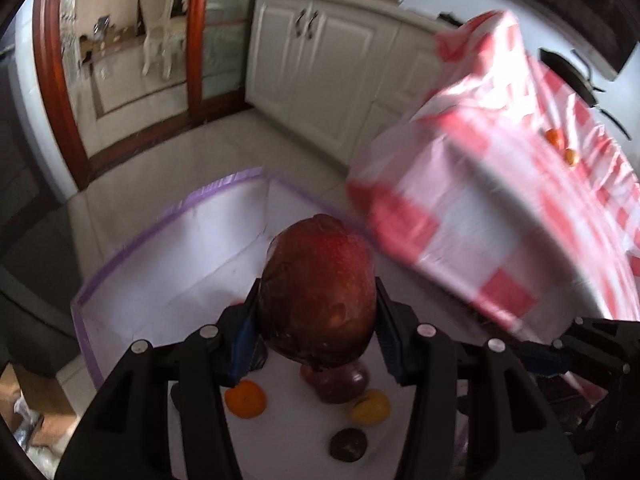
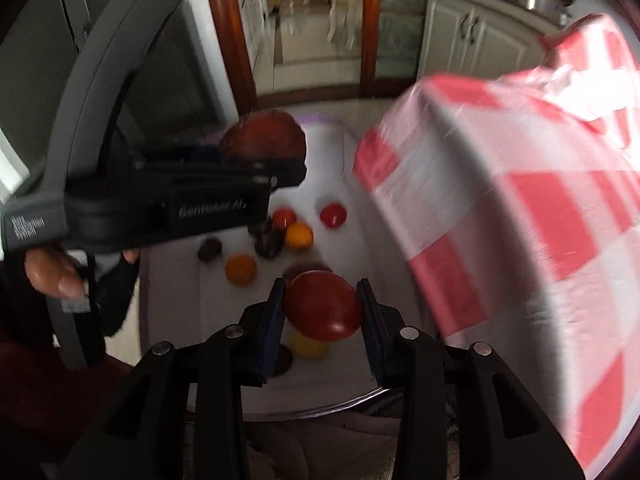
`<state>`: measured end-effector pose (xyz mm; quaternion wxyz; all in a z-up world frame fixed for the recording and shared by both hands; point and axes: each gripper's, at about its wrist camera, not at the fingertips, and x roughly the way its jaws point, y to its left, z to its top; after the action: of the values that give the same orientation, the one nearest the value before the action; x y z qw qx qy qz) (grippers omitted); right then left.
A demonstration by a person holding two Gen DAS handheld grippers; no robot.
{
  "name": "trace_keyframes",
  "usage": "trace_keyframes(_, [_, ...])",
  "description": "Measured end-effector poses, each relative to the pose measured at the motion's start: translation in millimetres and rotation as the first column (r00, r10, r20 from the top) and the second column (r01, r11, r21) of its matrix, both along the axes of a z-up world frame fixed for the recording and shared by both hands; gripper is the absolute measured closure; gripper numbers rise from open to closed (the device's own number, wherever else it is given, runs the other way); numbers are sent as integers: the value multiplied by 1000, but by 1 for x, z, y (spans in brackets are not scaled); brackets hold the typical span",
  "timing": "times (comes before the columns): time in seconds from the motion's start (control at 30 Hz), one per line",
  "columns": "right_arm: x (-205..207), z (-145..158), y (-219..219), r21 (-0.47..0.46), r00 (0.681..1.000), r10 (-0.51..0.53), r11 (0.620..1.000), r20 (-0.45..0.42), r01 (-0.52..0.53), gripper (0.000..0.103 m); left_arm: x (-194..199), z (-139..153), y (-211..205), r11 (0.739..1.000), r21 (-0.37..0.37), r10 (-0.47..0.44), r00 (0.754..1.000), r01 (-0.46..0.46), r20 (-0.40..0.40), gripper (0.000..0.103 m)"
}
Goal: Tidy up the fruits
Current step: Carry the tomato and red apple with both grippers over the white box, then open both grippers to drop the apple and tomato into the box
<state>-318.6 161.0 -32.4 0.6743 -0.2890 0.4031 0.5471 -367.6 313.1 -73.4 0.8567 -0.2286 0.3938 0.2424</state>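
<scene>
As right wrist alone shows: clamped tomato (image 2: 323,306) (red)

Soft, even daylight fills both views, brightest on the white liner of the purple-edged storage box (image 1: 168,264) and on the glossy floor tiles (image 1: 224,140), which carry pale reflections. Shadows are faint. Motion blur smears the red-and-white checked tablecloth (image 2: 520,216) in both views (the squares streak into bands). The large red fruit (image 1: 318,292) is soft-focused and dark on its underside. Fisheye distortion bends the wooden door frame (image 1: 52,92) and darkens every corner to black.
</scene>
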Motion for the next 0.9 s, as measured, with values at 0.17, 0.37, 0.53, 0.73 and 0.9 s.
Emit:
trace_keyframes(0.17, [-1,-35,18,-130,1000,23,991,15,-20,67,6,-37,6,998,-60,23,993,-31,-119,51])
trace_keyframes(0.37, [-5,-60,42,-256,993,72,966,99,-44,67,3,-73,9,987,-146,33,968,-71,-249,51])
trace_keyframes(0.53, [-10,-86,48,-363,961,146,930,235,-53,67,5,-87,6,983,-169,16,946,-74,-325,51])
trace_keyframes(0.73, [0,-108,50,-432,944,181,901,277,-46,67,12,-93,-2,987,-149,-9,925,-52,-380,51])
trace_keyframes(0.9, [-5,-108,52,-429,936,199,901,290,-59,67,11,-90,-5,988,-151,-21,929,-38,-368,51])
